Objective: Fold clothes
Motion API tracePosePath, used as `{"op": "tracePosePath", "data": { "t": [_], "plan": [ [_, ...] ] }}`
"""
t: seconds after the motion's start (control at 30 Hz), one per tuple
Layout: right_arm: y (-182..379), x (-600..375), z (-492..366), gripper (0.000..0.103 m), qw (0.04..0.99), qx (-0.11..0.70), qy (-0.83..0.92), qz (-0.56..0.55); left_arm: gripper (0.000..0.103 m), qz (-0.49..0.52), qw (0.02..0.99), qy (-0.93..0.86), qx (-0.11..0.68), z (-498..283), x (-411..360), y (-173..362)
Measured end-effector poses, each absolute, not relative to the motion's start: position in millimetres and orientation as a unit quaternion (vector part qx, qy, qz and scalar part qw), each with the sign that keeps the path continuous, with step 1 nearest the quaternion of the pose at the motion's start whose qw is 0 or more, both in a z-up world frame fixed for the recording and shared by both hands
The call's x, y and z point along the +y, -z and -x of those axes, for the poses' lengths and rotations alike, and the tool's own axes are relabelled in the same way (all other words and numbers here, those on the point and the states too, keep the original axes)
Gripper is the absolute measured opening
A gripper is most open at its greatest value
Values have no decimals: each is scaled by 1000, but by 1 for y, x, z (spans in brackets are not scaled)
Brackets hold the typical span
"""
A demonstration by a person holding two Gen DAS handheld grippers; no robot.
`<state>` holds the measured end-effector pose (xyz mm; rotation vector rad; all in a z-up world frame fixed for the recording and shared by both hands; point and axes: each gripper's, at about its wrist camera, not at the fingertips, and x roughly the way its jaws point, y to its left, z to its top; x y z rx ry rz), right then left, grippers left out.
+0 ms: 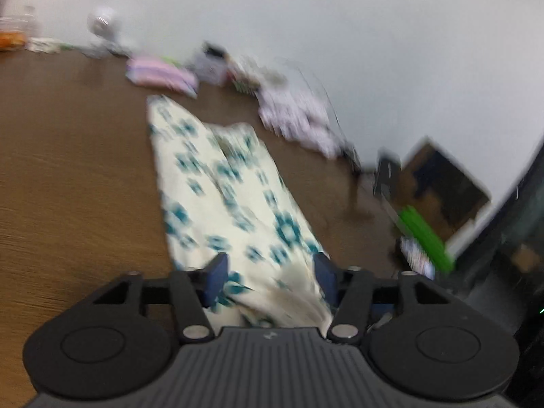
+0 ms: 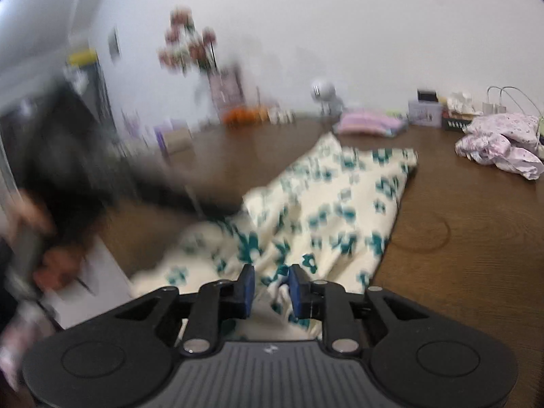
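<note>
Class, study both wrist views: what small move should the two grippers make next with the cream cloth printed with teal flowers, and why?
Probably close the left gripper on the near edge of the cream cloth with teal flowers. Its jaws stand wide apart around the fabric, while the right gripper looks nearly closed on a bunched fold. Both need a grip before folding it over the brown wooden table.

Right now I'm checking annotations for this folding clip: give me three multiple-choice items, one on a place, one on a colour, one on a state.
1. Where does the pink folded stack lie?
A. at the table's far edge near the wall
B. on the floor
C. on a chair

2. What colour is the print on the cream garment?
A. red
B. teal
C. black

3. How does the left gripper stand?
A. shut tight on nothing
B. out of sight
C. fingers apart with cloth between

Answers: 1 A, it sits on the table by the wall; 2 B, teal flowers; 3 C, cloth fills the gap.
</note>
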<state>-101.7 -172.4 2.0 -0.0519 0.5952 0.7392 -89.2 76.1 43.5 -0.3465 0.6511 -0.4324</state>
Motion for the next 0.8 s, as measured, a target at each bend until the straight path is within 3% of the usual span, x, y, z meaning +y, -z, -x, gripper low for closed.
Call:
{"op": "tracePosePath", "data": {
  "t": [0.1, 0.17, 0.33, 0.5, 0.73, 0.8],
  "plan": [
    [2, -172, 102, 20, 889, 288, -354, 23, 94, 97, 934, 210, 272, 126, 79, -68],
    [2, -174, 99, 20, 885, 298, -356, 8, 99, 7, 947, 205, 248, 153, 66, -78],
    [1, -174, 99, 20, 882, 304, -359, 11, 103, -197, 926, 224, 232, 201, 15, -46],
    [-2, -170, 99, 20, 877, 315, -361, 32, 102, -424, 843, 269, 196, 231, -23, 0],
    [-4, -171, 114, 20, 873, 317, -365, 58, 101, -551, 787, 267, 76, 232, -44, 40],
    [-5, -176, 118, 20, 871, 322, -369, 51, 97, -581, 768, 265, 52, 234, -44, 52]
  ]
}}
